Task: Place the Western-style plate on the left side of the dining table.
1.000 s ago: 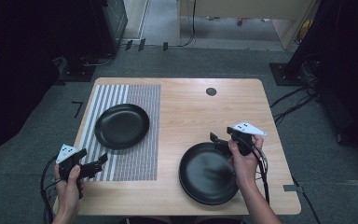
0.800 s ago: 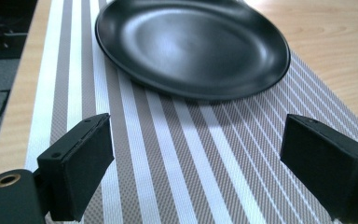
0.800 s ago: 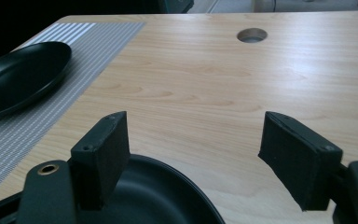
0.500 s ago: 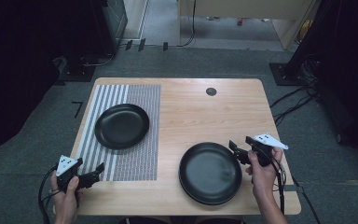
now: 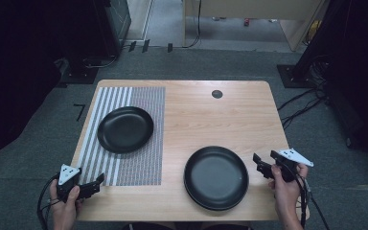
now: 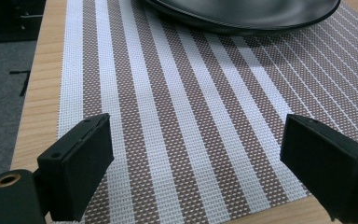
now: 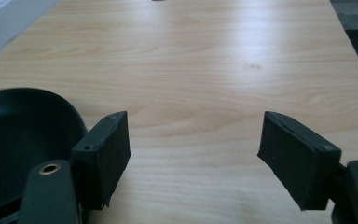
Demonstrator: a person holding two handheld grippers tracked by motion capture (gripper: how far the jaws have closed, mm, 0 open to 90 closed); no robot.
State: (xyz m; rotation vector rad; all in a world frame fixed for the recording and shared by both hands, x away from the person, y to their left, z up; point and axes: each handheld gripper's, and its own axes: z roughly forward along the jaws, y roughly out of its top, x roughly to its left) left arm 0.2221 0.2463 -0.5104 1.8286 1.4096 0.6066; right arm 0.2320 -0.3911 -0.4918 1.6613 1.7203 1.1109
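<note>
Two black plates lie on the wooden table (image 5: 196, 110). One plate (image 5: 124, 129) sits on a striped placemat (image 5: 139, 165) at the left; its rim shows at the top of the left gripper view (image 6: 242, 16). The other plate (image 5: 215, 178) rests on bare wood near the front. My left gripper (image 5: 95, 184) hovers open at the placemat's near left corner, its jaws (image 6: 196, 172) wide apart over the weave (image 6: 177, 107). My right gripper (image 5: 260, 166) is open just right of the front plate, apart from it; that plate (image 7: 23, 126) lies beside its left jaw (image 7: 193, 158).
A small dark round grommet (image 5: 217, 94) sits near the table's far edge. Bare wood (image 7: 205, 60) stretches ahead of the right gripper. Cables (image 5: 302, 103) run over the grey floor to the right, and dark equipment stands around the table.
My right gripper has drawn off the front plate's rim, moving right and toward the person. The left gripper has slid a little toward the near edge. Both plates lie unmoved.
</note>
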